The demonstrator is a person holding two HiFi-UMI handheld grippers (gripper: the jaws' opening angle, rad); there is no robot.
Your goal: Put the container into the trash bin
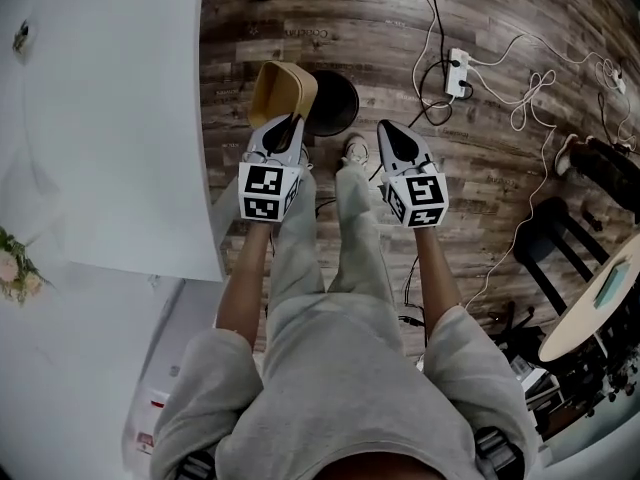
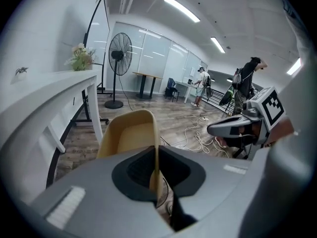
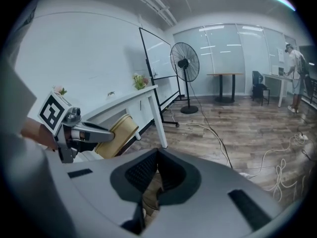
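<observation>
Smooth tan container [image 1: 282, 88], thin wall in left tongs [image 1: 284, 124], round black bin [image 1: 342, 108]

I can read no word or number with certainty. On one plank of the wooden floor [image 1: 350, 8], near the right edge of the white table [image 1: 120, 118], there is pale lettering [image 1: 300, 32], but it is too faint to spell. The left cube [image 1: 268, 192] and the right cube [image 1: 418, 200] carry only black-and-white square patterns, not letters.
</observation>
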